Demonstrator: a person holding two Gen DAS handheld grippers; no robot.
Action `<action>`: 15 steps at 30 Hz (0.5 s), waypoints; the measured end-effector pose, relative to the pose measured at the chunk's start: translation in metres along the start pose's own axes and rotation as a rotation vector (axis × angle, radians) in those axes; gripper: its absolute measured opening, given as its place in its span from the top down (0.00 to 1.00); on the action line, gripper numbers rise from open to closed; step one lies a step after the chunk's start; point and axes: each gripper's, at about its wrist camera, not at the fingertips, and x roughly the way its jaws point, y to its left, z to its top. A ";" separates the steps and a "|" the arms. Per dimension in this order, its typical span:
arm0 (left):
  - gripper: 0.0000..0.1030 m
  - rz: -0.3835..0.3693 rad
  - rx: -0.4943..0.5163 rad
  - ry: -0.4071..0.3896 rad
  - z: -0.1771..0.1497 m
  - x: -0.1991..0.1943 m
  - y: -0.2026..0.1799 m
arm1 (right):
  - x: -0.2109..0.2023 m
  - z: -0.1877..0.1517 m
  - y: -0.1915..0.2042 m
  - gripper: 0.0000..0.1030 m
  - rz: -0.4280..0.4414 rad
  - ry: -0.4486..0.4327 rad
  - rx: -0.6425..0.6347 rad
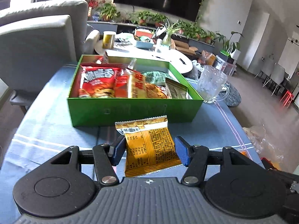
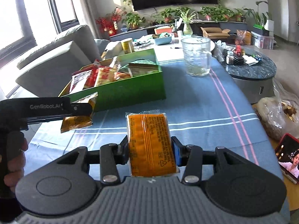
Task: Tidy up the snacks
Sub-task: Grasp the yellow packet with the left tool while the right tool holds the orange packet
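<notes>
My left gripper (image 1: pixel 149 149) is shut on a gold snack packet (image 1: pixel 149 145), held above the blue tablecloth just short of the green box (image 1: pixel 130 110). The box holds several snack bags, among them a red bag (image 1: pixel 97 82) and a yellow one (image 1: pixel 137 85). In the right wrist view my right gripper (image 2: pixel 151 149) is shut on an orange snack packet (image 2: pixel 151 143), printed side up. The left gripper (image 2: pixel 82 110) shows there at the left with the gold packet (image 2: pixel 76 124) hanging from it, close to the green box (image 2: pixel 129 91).
A glass mug (image 2: pixel 197 56) stands on the blue tablecloth (image 2: pixel 205 112) right of the box. A clear plastic bag (image 2: pixel 278 112) and a phone (image 2: pixel 288 158) lie at the right edge. A grey sofa (image 1: pixel 37 43) stands behind the box. A hand (image 2: pixel 15 160) grips the left tool.
</notes>
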 end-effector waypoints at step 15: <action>0.47 0.007 0.046 -0.081 0.001 -0.017 0.021 | 0.001 0.011 0.036 0.21 -0.011 -0.049 -0.055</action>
